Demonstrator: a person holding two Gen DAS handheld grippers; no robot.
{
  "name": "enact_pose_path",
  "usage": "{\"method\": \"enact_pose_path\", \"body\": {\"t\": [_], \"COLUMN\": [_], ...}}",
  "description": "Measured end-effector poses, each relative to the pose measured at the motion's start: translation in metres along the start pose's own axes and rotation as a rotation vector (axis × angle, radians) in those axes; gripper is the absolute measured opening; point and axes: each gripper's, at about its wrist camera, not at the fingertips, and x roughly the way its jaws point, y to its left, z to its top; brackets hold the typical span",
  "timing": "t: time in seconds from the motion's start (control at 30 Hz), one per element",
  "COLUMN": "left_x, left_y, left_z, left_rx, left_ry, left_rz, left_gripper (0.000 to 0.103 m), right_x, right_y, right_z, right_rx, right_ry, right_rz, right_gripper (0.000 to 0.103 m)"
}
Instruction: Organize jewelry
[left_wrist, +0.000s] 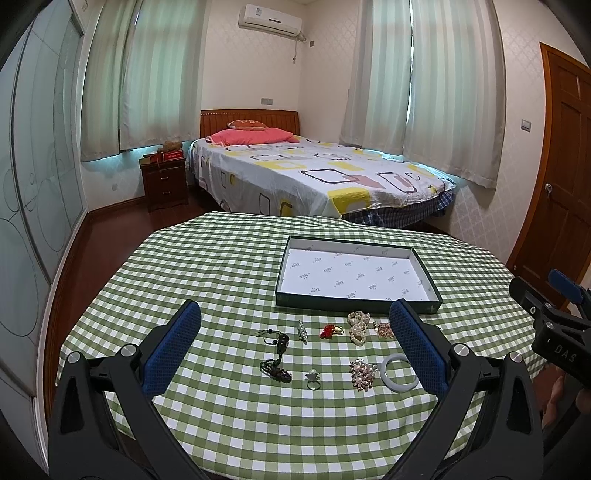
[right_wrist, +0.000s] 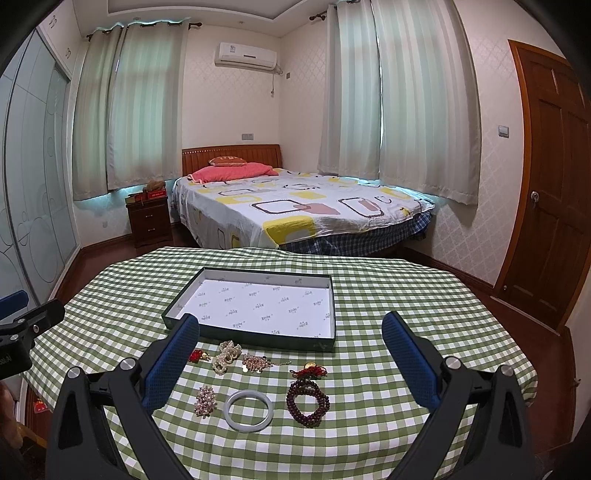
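Observation:
A shallow dark-green box (left_wrist: 428, 306) with white lining lies empty on the green checked tablecloth; it also shows in the right wrist view (right_wrist: 325, 345). Jewelry lies loose in front of it: a pale jade bangle (right_wrist: 248, 424) (left_wrist: 388, 380), a dark red bead bracelet (right_wrist: 307, 402), a pearl strand (right_wrist: 225, 356) (left_wrist: 357, 328), a crystal brooch (right_wrist: 205, 400) (left_wrist: 364, 374), a ring (left_wrist: 312, 378), a dark corded pendant (left_wrist: 277, 354), a red charm (left_wrist: 330, 330). My left gripper (left_wrist: 295, 325) and right gripper (right_wrist: 290, 338) are both open, empty, held above the jewelry.
The round table (left_wrist: 229, 266) has a draped edge all around. A bed (left_wrist: 314, 177) stands behind it, a nightstand (left_wrist: 164, 182) to the left, a wooden door (right_wrist: 554, 184) to the right. The right gripper's body (left_wrist: 554, 325) shows at the left view's right edge.

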Motion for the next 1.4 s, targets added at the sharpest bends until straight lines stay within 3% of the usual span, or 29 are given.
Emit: {"method": "enact_pose_path", "body": {"t": [0.27,0.63,0.77,1.03,1.4], "left_x": [0.03,0.104,0.125,0.165,0.2], "left_y": [0.01,0.019,0.02,0.031,0.024], "left_z": [-0.012,-0.065,-0.076,-0.092,-0.08], "left_rx": [-0.008,-0.024,-0.036,-0.046,0.003], "left_ry": [0.029,0.184,0.247,0.356,0.381], "left_rz": [-0.008,-0.024,-0.032,-0.011,0.008], "left_gripper": [0.099,0.098,0.086,0.074,0.067], "right_x": [0.03,0.095,0.109,0.132,0.147], "right_y": [-0.01,-0.026,-0.027,-0.029,-0.031], "right_z": [-0.024,-0.076,-0.088,-0.102,-0.103], "right_rx": [0.005,0.011,0.021,0.038,0.048], "right_ry": [-0.008,0.15,0.197,0.261,0.293], "right_rz": [0.021,0.013,0.019,0.033,0.038], "right_gripper": [0.097,0.097,0.097,0.097,0.097]}}
